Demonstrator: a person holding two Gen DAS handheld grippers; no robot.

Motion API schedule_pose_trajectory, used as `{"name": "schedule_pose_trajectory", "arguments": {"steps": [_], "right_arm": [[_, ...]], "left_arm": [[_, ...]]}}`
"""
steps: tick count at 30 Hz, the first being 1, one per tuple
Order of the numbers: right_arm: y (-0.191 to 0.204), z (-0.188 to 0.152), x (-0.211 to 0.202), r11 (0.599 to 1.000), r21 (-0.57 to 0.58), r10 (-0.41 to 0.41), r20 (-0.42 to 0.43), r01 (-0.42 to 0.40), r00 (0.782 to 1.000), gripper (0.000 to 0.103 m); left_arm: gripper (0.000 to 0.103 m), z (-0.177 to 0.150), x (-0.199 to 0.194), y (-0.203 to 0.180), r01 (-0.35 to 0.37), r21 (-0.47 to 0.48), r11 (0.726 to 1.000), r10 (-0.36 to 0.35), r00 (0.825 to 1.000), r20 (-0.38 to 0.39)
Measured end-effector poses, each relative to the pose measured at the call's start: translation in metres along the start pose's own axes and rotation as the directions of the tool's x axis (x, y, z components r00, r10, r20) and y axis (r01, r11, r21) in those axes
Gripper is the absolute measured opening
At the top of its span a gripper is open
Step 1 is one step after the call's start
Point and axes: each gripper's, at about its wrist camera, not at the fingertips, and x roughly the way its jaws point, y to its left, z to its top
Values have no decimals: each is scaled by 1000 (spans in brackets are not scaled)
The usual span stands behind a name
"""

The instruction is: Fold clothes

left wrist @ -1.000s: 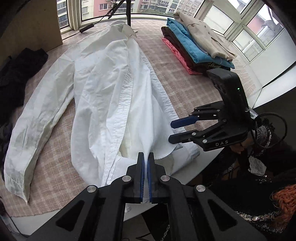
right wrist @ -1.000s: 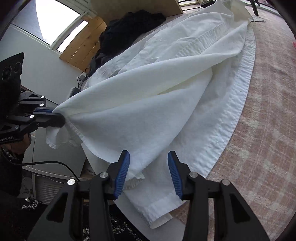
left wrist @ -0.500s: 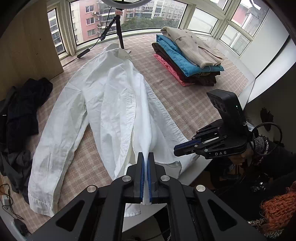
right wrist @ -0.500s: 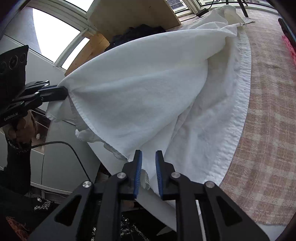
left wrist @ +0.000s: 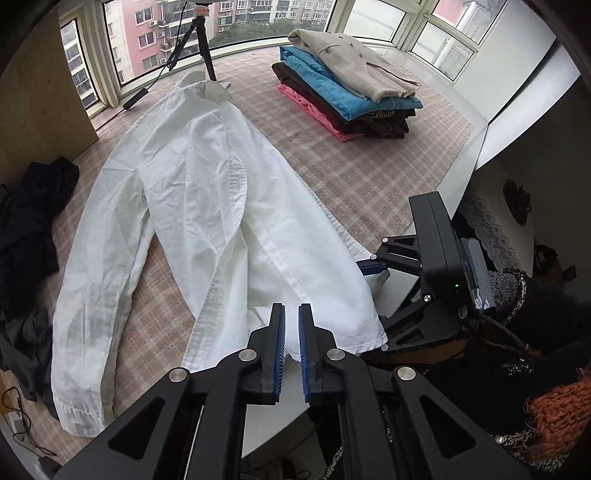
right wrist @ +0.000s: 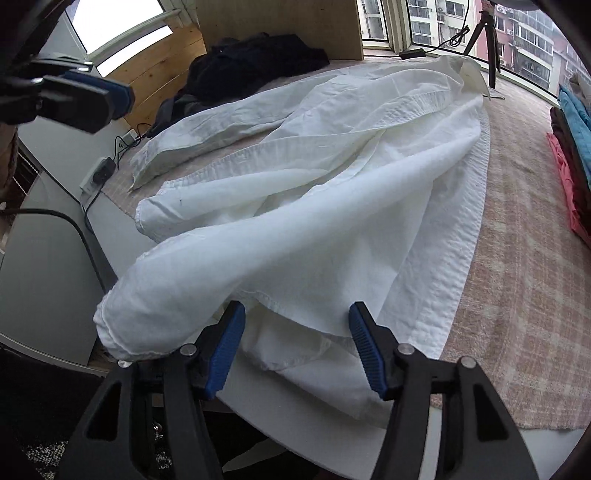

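Observation:
A white long-sleeved shirt (left wrist: 207,206) lies spread on the checked table cover, collar far, hem at the near table edge; it also shows in the right wrist view (right wrist: 332,192). My left gripper (left wrist: 290,347) is slightly open just above the hem, with white cloth showing in the narrow gap between its blue pads. My right gripper (right wrist: 295,350) is wide open and empty over the hem's right corner. It shows at the right in the left wrist view (left wrist: 373,266). The left gripper's blue tip shows at upper left in the right wrist view (right wrist: 92,96).
A stack of folded clothes (left wrist: 347,88) sits at the far right of the table. Dark garments (left wrist: 33,221) are heaped at the left edge. A tripod (left wrist: 195,40) stands by the windows. A wooden panel (right wrist: 280,26) stands at the back left. The white table edge (right wrist: 258,398) is close below the grippers.
Both grippers have let the shirt hem go: the right one went from open to nearly shut to wide open, the left one opened a little. The lifted hem has dropped onto the table.

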Motion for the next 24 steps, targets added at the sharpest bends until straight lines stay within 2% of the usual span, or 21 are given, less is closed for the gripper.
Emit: {"name": "schedule_pose_trajectory", "arguments": {"steps": [1, 2, 4, 7, 10, 12, 13, 14, 15, 16, 20, 24], "right_arm": [[-6, 0, -1, 999, 31, 9, 4, -9, 1000, 58], [-7, 3, -3, 998, 58, 10, 11, -10, 1000, 58], [-15, 5, -7, 995, 97, 6, 21, -8, 1000, 58], [-17, 11, -8, 993, 115, 1, 17, -3, 1000, 58], [-21, 14, -10, 992, 124, -7, 13, 5, 1000, 57], [-28, 15, -10, 991, 133, -19, 4, 18, 1000, 57], [-33, 14, -10, 990, 141, -1, 3, 1, 1000, 57], [-37, 12, -12, 989, 147, 1, 2, -1, 1000, 57], [-41, 11, -13, 988, 152, 4, 0, -4, 1000, 57], [-44, 9, -15, 988, 157, 6, -1, -6, 1000, 57], [-41, 2, -13, 993, 119, 26, -11, -24, 1000, 57], [-18, 7, 3, 999, 26, 26, 2, -26, 1000, 57]], "left_arm": [[35, -4, 11, -7, 22, 11, 1000, -22, 1000, -12], [38, -7, 21, -16, 32, 31, 999, -31, 999, -24], [38, -14, 39, -34, 37, 88, 995, -33, 998, -48], [42, -17, 54, -56, 3, 162, 987, 7, 998, -60], [49, -10, 59, -62, 16, 159, 987, -11, 999, -37], [51, -6, 63, -63, -16, 173, 985, 19, 1000, -15], [46, -5, 66, -62, -41, 175, 984, 43, 999, -8], [24, -5, 70, -59, -48, 170, 984, 51, 999, -15], [8, -4, 76, -54, -36, 156, 987, 43, 998, -42], [2, -4, 81, -47, -29, 136, 990, 38, 997, -66], [1, -1, 70, -19, -59, 56, 997, 63, 996, -62], [1, 13, 16, 15, -47, -33, 998, 48, 998, 40]]}}
